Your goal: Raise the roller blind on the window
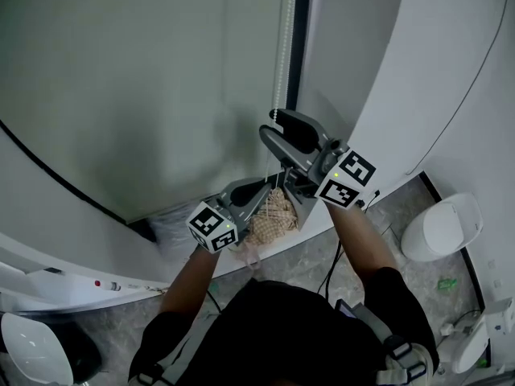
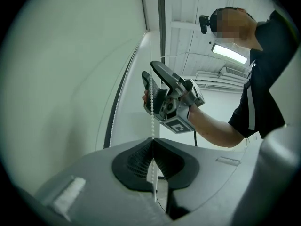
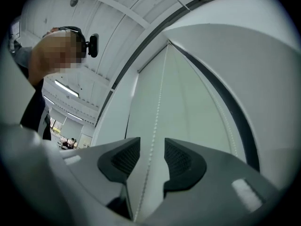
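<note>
The pale roller blind [image 1: 121,95] covers the window, and its white bead chain [image 1: 281,55] hangs at the blind's right edge. My left gripper [image 2: 153,142] is shut on the bead chain [image 2: 151,112], which runs taut upward from its closed pads. Higher on the same chain, my right gripper [image 3: 152,147] stands open; the bead chain [image 3: 157,107] passes through the gap without touching either pad. In the head view the right gripper [image 1: 278,127] is above the left gripper [image 1: 269,190], both close to the dark window frame [image 1: 302,39].
A white ledge [image 1: 72,292] runs below the window. A woven tan object [image 1: 273,215] lies on the floor under the grippers. White rounded seats stand at the right [image 1: 441,227] and lower left [image 1: 32,348]. A black cable [image 1: 330,272] trails across the floor.
</note>
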The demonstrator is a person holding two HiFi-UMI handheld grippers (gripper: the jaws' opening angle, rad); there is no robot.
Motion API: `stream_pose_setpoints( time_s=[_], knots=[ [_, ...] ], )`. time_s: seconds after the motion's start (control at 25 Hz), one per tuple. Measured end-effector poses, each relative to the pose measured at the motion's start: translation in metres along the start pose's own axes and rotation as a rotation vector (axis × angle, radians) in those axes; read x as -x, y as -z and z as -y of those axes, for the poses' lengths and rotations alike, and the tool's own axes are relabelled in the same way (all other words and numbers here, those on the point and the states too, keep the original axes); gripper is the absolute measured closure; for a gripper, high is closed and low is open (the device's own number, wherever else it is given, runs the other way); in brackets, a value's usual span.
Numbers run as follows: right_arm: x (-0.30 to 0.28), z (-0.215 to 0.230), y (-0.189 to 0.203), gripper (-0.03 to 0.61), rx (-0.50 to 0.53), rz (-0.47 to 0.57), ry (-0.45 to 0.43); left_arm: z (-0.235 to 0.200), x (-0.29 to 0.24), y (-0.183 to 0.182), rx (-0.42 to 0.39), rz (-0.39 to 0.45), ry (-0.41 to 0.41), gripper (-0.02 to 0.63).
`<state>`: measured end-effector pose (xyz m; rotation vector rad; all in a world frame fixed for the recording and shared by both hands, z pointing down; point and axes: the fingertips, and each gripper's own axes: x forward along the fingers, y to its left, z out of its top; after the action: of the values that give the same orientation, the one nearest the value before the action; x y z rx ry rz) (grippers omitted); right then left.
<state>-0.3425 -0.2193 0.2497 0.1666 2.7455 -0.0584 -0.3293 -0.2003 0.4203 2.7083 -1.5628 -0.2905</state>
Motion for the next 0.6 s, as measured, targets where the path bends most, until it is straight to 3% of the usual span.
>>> stream_pose_setpoints(
  time_s=[0.08, 0.32, 0.6],
  knots=[
    [-0.005, -0.003, -0.008, 0.435, 0.004, 0.022, -0.002, 0.003, 0.001, 0.003, -0.002, -0.010, 0.005, 0.609],
    [-0.006, 0.003, -0.026, 0.555, -0.029, 0.084, 0.009, 0.006, 0.000, 0.007, 0.015, -0.013, 0.023, 0.609],
    [0.004, 0.004, -0.024, 0.560, 0.009, 0.086, 0.044, 0.006, 0.001, 0.012, 0.027, -0.015, 0.020, 0.609]
  ],
)
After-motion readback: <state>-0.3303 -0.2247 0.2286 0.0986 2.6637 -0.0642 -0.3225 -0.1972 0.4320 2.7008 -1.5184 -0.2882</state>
